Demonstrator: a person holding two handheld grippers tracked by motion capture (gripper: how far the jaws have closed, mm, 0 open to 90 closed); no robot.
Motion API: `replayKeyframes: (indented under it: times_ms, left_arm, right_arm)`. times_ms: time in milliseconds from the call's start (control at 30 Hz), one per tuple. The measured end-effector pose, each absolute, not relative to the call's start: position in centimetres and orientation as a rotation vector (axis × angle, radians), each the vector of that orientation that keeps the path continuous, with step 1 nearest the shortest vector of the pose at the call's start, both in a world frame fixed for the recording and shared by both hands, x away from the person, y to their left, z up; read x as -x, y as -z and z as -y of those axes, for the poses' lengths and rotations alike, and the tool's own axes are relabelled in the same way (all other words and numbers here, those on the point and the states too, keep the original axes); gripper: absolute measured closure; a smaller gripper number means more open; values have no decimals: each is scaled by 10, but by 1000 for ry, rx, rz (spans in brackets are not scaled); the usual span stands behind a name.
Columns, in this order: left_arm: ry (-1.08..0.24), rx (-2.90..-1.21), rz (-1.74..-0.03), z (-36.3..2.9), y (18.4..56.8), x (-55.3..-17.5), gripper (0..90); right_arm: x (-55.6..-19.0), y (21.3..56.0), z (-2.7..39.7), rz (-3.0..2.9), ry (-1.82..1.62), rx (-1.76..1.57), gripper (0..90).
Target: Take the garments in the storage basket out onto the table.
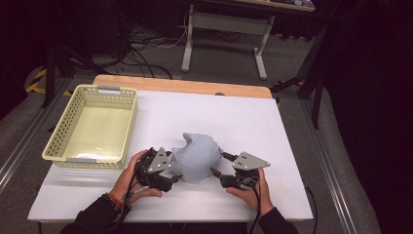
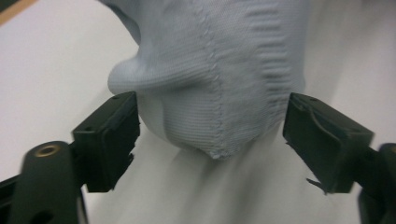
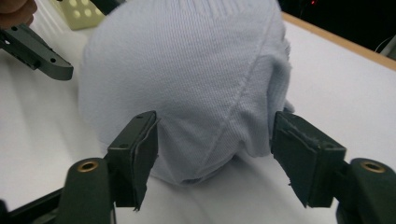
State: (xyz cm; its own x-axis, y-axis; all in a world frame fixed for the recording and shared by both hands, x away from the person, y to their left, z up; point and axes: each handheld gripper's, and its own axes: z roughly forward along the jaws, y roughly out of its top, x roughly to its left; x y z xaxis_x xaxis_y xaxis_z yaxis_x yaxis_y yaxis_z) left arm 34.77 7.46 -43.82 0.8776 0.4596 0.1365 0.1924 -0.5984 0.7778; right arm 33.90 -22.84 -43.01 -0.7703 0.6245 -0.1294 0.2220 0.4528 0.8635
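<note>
On white table (image 1: 243,117), crumpled pale-blue knit cloth (image 1: 195,157)

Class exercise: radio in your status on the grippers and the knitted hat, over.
Left gripper and right gripper open, one each side of hat. Pale blue hat on the table, edges between jaws, not yet pinched. Basket off to the left, nothing blocking.

Dark sleeves, a beaded bracelet (image 1: 113,200) on the left wrist, black grippers topped with grey three-cornered plates (image 1: 250,161).
</note>
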Motion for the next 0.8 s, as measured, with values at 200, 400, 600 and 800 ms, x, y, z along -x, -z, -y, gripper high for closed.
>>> replayKeyframes:
  times_ms: [200,400,600,800]
  left_arm:
    - [-318,-2222,-465,-77,449,-359,347]
    - [-275,-2216,-443,-81,449,-360,569]
    - [-336,-2190,-409,-77,437,-346,690]
    - [-378,-2136,-365,-67,424,-330,634]
  right_arm:
    - [-350,445,221,-2332,-1226,-762,413]
    - [-351,444,219,-2346,-1242,-741,618]
    - [-350,433,223,-2320,-1238,-710,800]
    - [-352,402,238,-2165,-1335,-728,874]
